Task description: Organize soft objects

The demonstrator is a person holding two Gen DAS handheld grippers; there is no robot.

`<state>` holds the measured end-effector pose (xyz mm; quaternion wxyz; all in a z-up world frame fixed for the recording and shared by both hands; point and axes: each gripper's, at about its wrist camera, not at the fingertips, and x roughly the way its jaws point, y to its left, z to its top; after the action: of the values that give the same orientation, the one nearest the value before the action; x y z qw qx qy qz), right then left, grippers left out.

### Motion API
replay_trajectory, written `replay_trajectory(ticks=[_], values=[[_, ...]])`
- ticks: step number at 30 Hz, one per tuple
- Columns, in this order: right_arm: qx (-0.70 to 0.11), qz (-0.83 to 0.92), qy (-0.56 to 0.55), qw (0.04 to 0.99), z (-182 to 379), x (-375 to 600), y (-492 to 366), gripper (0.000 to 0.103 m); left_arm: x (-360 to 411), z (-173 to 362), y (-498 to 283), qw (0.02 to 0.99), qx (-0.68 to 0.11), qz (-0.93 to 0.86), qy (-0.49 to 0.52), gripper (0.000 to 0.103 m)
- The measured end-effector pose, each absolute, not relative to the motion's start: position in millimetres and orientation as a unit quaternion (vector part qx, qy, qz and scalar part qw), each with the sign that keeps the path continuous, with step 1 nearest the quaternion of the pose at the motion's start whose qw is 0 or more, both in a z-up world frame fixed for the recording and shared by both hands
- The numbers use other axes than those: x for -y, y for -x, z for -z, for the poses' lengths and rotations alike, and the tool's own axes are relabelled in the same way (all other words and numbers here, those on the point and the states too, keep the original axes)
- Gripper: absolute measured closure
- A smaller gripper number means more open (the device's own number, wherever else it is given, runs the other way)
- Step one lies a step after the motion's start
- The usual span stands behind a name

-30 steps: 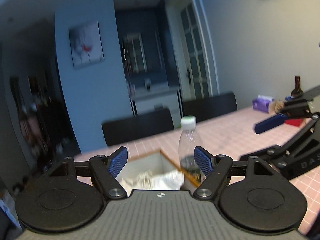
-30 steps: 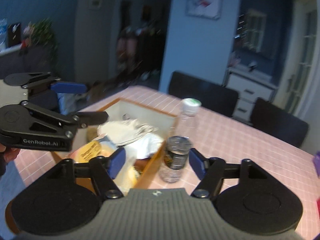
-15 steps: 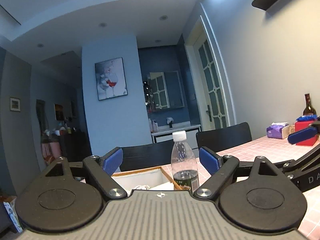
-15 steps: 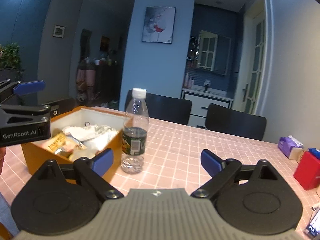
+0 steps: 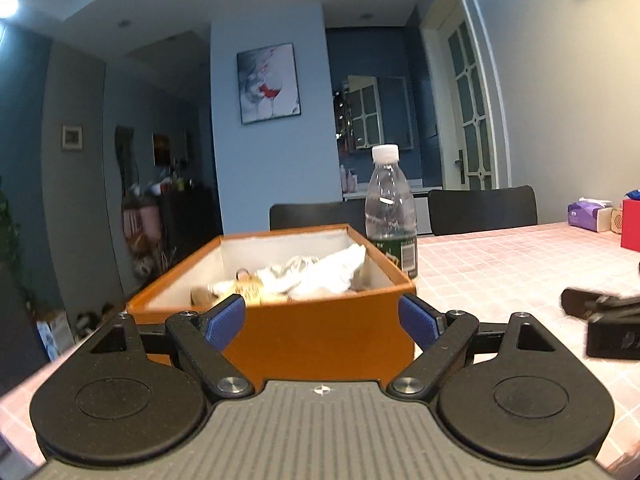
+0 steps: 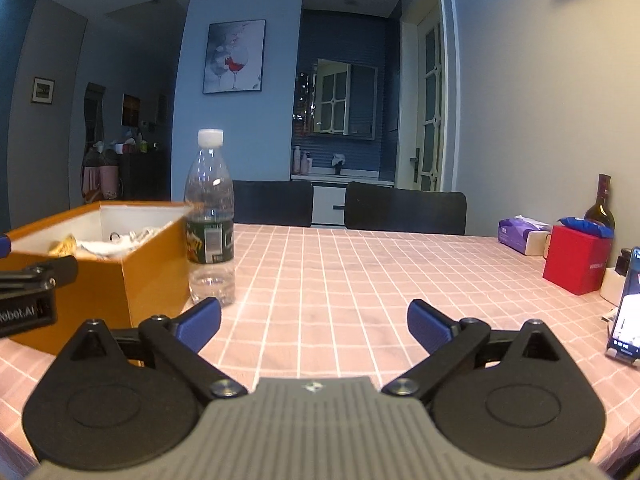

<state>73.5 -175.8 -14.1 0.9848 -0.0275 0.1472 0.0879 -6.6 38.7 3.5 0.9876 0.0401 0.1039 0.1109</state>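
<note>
Both claws are empty: the left claw (image 5: 320,318) gapes wide and the right claw (image 6: 314,320) is opening. Approach the white cloth (image 5: 320,270) inside the orange box (image 5: 320,332) from above, avoiding the water bottle (image 5: 390,216) beside it.

An orange box (image 5: 320,328) of crumpled white cloth (image 5: 320,272) sits on a pink checked table (image 5: 500,268), framed between the wide-open blue pads of the left gripper (image 5: 322,322). A clear water bottle (image 5: 390,212) stands just beside the box's far corner.
</note>
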Motion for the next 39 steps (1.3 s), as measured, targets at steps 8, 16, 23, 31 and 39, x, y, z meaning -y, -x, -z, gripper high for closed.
replay_trajectory(ticks=[8, 16, 23, 31, 39], values=[[-0.207, -0.091, 0.003, 0.974, 32.0, 178.2, -81.1, 0.005, -41.8, 13.3, 10.4, 0.984, -0.136, -0.114, -0.034, 0.002], [-0.204, -0.078, -0.001, 0.976, 35.0, 178.1, -82.5, 0.005, -40.5, 18.0, 10.1, 0.984, -0.138, -0.106, -0.038, 0.002], [-0.200, -0.078, 0.002, 0.977, 34.5, 177.8, -79.3, 0.005, -37.5, 18.1, 9.7, 0.984, -0.136, -0.106, -0.039, 0.002], [-0.198, -0.080, 0.004, 0.977, 34.2, 175.7, -78.7, 0.005, -37.4, 17.7, 9.4, 0.984, -0.136, -0.106, -0.039, 0.002], [-0.196, -0.077, 0.001, 0.978, 33.6, 177.3, -79.2, 0.005, -37.0, 17.9, 8.8, 0.984, -0.136, -0.105, -0.039, 0.002]])
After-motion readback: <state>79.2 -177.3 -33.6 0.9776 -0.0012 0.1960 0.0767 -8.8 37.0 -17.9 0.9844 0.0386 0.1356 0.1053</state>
